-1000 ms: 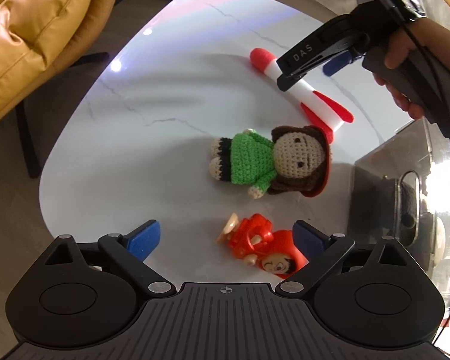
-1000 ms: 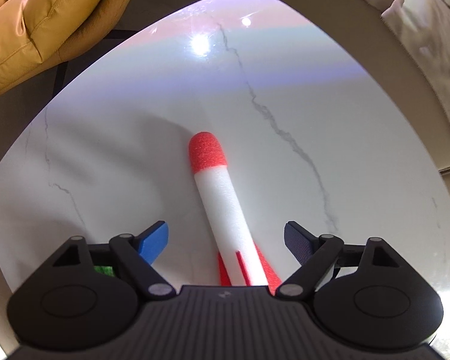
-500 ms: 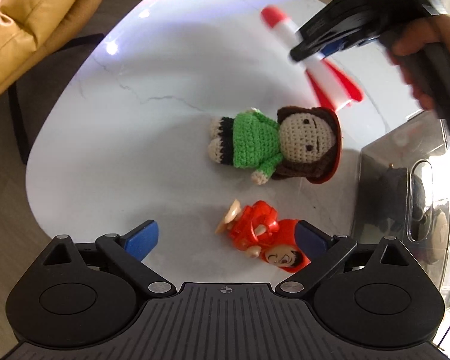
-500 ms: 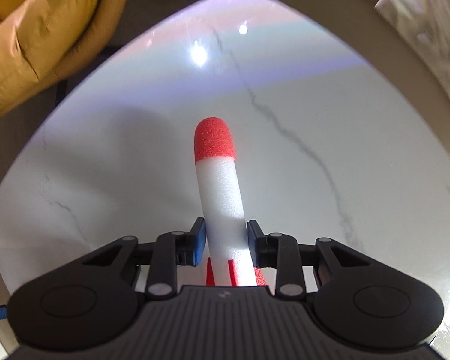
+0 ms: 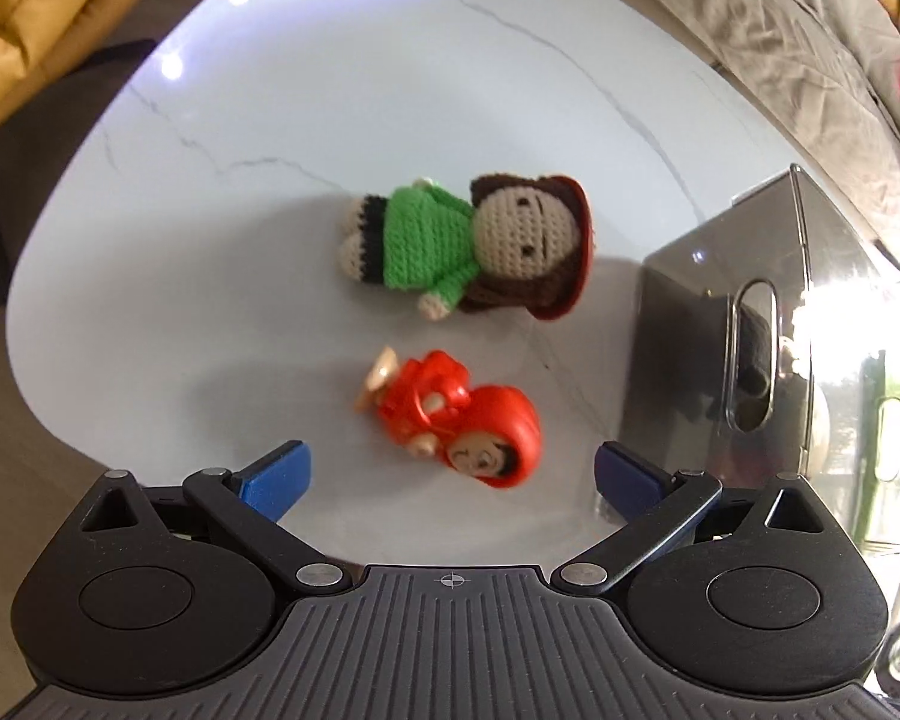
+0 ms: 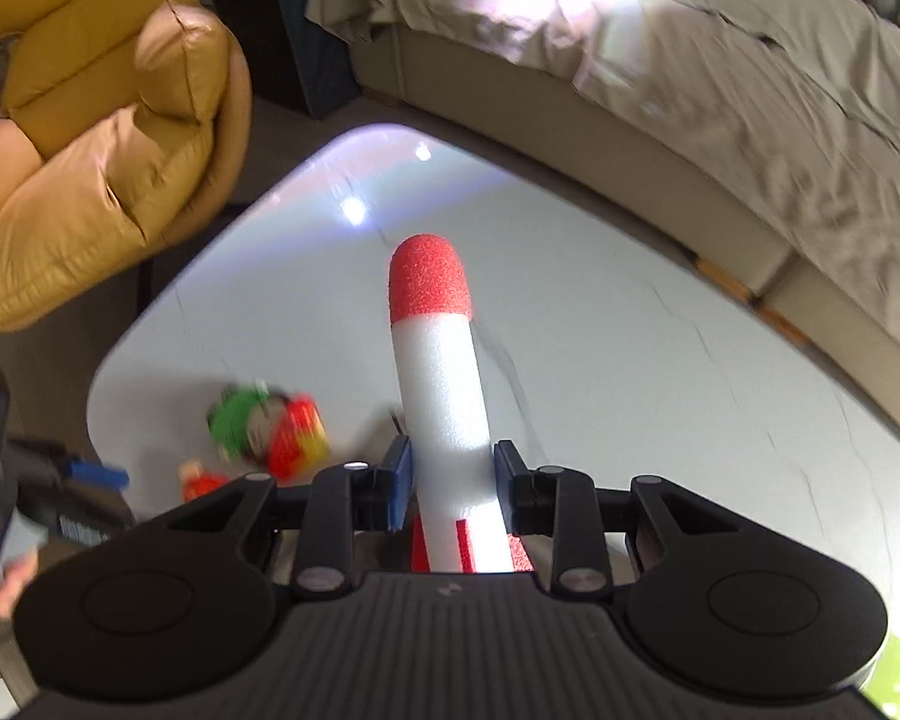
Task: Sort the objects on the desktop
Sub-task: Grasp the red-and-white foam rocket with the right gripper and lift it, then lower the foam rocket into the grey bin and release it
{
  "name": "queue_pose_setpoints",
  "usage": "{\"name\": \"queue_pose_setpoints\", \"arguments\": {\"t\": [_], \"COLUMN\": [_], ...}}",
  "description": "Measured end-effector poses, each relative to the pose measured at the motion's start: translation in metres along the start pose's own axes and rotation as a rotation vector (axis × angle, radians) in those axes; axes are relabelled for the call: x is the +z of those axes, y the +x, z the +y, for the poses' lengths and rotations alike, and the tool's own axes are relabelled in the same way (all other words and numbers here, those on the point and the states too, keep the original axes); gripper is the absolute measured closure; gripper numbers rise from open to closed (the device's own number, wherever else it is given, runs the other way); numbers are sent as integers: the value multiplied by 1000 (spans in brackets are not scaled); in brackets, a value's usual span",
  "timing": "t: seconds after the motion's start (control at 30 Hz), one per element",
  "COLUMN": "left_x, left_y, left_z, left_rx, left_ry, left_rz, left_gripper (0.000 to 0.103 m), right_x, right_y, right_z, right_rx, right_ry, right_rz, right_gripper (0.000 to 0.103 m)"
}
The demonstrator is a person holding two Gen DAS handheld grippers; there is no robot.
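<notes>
Left wrist view:
Left gripper (image 5: 450, 471): jaws spread wide, nothing between the pads; hovering above the bench (image 5: 270, 138)
Red figure (image 5: 456, 417): lying on the bench just ahead of the open jaws, head toward the right pad
Crochet doll (image 5: 468, 246): green top, brown hair, red hat; lying flat beyond the red figure, apart from it
Clear bin (image 5: 720, 276): standing on the bench at right, beside both toys
Bed (image 5: 780, 30): rumpled beige cover past the bench edge

Right wrist view:
Right gripper (image 6: 453, 480): jaws clamped on the white shaft of the foam rocket (image 6: 438, 396)
Foam rocket: red tip forward, red fins by the palm; lifted clear of the bench
Yellow armchair (image 6: 90, 150): beyond the bench, upper left
Left gripper: visible at the left edge, blurred
</notes>
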State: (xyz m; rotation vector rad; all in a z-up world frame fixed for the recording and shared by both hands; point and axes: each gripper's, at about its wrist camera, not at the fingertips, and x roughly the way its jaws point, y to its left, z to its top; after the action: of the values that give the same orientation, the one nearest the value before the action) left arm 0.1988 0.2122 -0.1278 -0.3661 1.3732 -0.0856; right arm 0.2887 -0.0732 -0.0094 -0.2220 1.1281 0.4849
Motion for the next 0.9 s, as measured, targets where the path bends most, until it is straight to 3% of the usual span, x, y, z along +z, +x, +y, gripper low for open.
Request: {"name": "queue_pose_setpoints", "arguments": {"t": [0.13, 0.4, 0.63, 0.83, 0.9], "left_x": [-2, -7, -5, -3, 0], "left_y": [8, 10, 11, 9, 9], "left_z": [-5, 7, 17, 18, 18], "left_rx": [14, 51, 56, 60, 62], "left_ry": [5, -34, -60, -54, -59], "left_rz": [33, 63, 72, 75, 76], "left_gripper": [0, 0, 0, 0, 0], "right_x": [-44, -81, -89, -95, -94], "right_y": [16, 86, 104, 95, 93], "right_z": [-2, 37, 39, 52, 54], "right_rx": [-43, -19, 10, 122, 119], "right_ry": [-40, -259, -274, -498, -522], "right_rz": [122, 332, 352, 320, 320], "right_gripper": [71, 70, 69, 69, 67]}}
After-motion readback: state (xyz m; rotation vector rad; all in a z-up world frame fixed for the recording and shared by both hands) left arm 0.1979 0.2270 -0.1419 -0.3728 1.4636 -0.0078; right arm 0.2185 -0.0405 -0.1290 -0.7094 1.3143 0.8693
